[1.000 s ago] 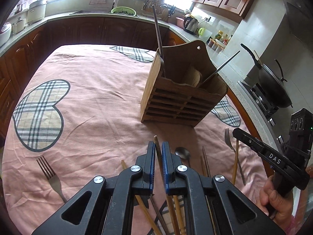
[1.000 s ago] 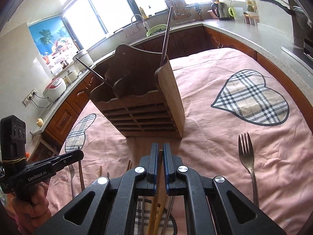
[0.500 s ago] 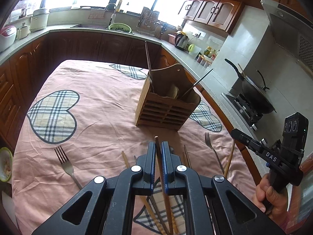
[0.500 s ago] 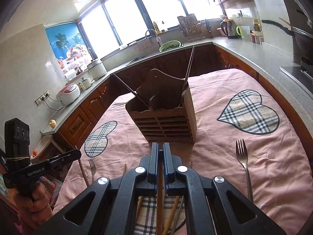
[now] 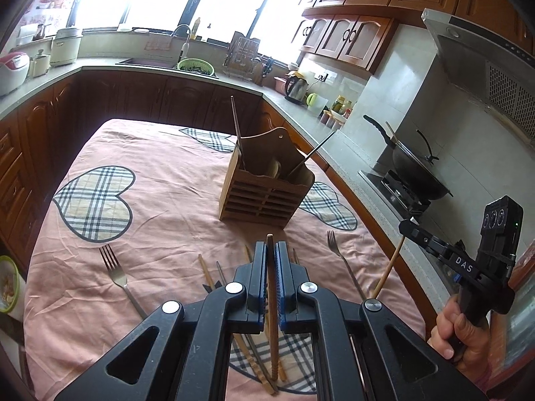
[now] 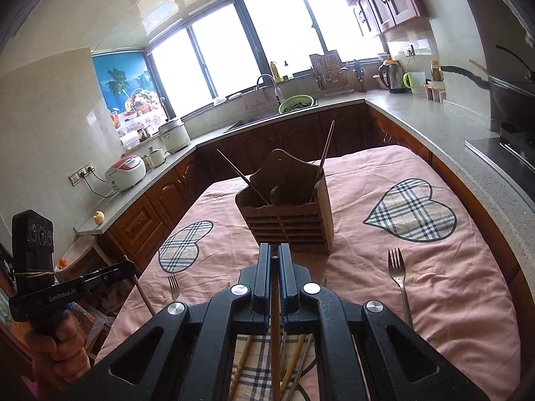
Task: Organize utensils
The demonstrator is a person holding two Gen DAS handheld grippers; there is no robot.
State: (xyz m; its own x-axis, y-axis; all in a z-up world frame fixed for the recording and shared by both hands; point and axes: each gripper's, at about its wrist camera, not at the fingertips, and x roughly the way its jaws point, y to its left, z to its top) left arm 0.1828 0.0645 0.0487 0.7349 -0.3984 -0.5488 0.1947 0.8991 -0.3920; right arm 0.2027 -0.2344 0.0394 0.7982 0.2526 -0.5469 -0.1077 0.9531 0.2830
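My left tool (image 5: 271,260) is clenched on a dark wooden chopstick (image 5: 271,297), lifted above the desk (image 5: 167,200); my right tool (image 6: 274,262) grips a second chopstick (image 6: 275,320) likewise. Beyond both, mid-desk, stands the slatted wooden utensil holder (image 5: 264,197), two sticks leaning in it. Loose chopsticks (image 5: 207,272) lie near, below the tools. One fork (image 5: 117,274) rests left, another fork (image 5: 337,250) right, on the pink heart-patterned cloth (image 5: 93,200).
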